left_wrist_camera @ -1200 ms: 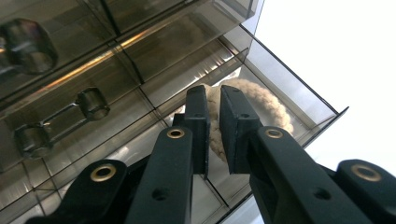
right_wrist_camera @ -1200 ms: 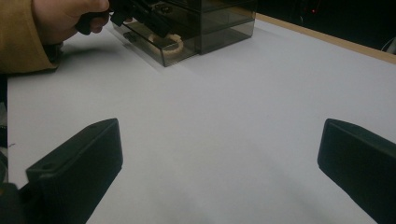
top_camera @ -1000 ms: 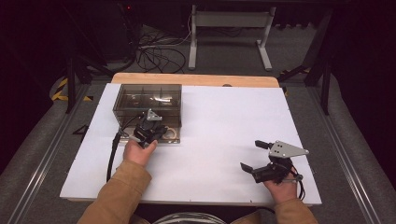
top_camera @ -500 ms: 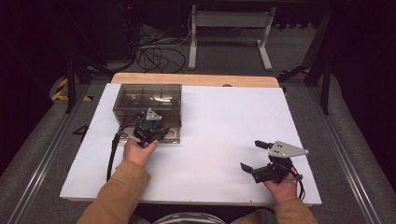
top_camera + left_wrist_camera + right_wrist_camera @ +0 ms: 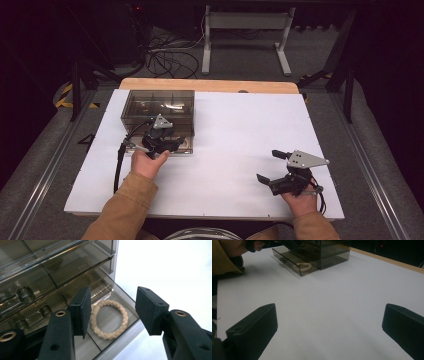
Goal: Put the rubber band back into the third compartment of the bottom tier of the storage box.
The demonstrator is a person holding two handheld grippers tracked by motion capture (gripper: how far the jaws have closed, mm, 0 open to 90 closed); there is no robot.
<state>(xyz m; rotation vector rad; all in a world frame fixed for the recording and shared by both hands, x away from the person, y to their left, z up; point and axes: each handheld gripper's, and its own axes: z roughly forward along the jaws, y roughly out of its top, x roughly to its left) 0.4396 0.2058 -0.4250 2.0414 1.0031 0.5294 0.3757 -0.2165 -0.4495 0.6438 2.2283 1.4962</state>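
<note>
A smoky clear drawer cabinet [image 5: 157, 106] stands at the table's far left. Its bottom drawer [image 5: 120, 343] is pulled out, and a beige braided rope ring [image 5: 124, 316] lies flat in the drawer's right compartment. My left gripper [image 5: 113, 307] hovers open just above the ring, one pad on each side and touching nothing. In the high view the left gripper [image 5: 167, 144] sits over the drawer front. My right gripper [image 5: 267, 166] rests open near the front right of the table, empty. The right gripper view looks between its jaws [image 5: 329, 327] across to the ring [image 5: 303, 266] in the drawer [image 5: 287, 263].
A white board [image 5: 225, 140] covers the table, with a wooden strip [image 5: 210, 85] along the far edge. Black cables [image 5: 119, 165] trail from the left gripper. Beyond the table stand metal frame legs [image 5: 245, 30] and floor cables.
The left gripper has shifted very slightly above the open drawer. The right gripper has stayed where it was.
</note>
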